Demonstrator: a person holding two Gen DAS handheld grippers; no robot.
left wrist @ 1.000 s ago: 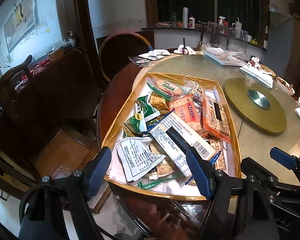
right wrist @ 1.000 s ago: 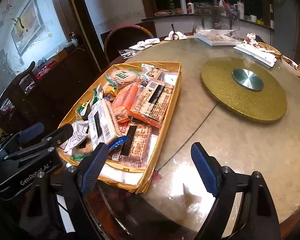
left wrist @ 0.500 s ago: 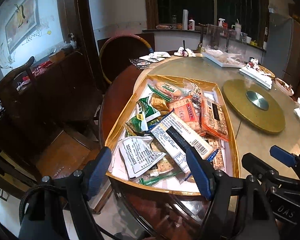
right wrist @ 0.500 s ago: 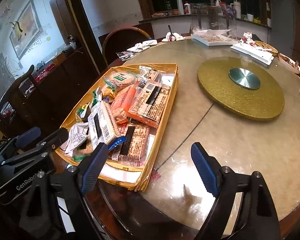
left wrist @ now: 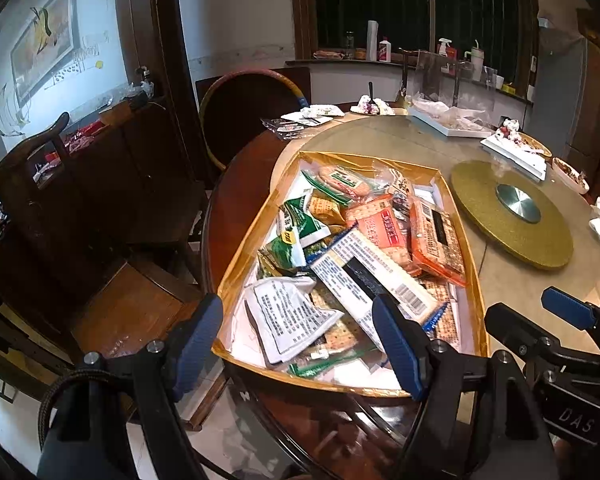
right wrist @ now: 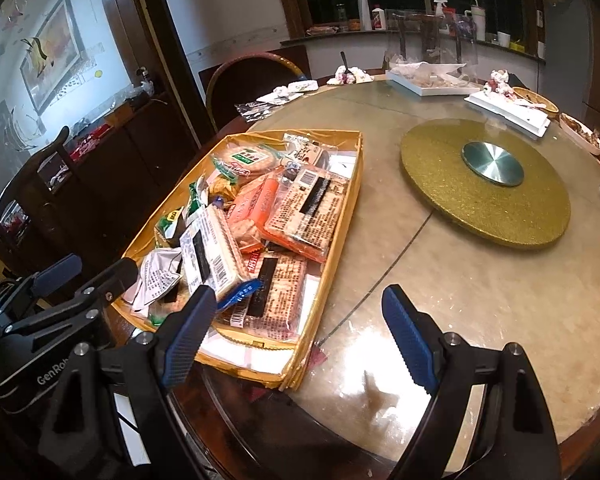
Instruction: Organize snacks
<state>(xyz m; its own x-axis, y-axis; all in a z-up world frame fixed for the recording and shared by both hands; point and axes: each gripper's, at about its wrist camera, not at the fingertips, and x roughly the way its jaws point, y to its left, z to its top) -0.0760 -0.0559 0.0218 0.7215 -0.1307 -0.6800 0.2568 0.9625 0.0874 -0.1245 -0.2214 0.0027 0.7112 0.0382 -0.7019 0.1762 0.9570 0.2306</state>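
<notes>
- The gold tray point(left wrist: 471, 240) sits at the near edge of the round tabletop point(right wrist: 480, 300), heaped with snack packets point(left wrist: 364, 240); a white barcoded cracker pack point(left wrist: 372, 276) lies on top of the heap
- Left hand-held gripper point(left wrist: 300, 344) hangs over the tray's near end, fingers spread wide, holding nothing
- Right hand-held gripper point(right wrist: 300, 336) hovers just right of the tray over bare tabletop, also spread and empty
- The gold turntable point(right wrist: 488, 184) lies beyond the tray to its right, well apart
</notes>
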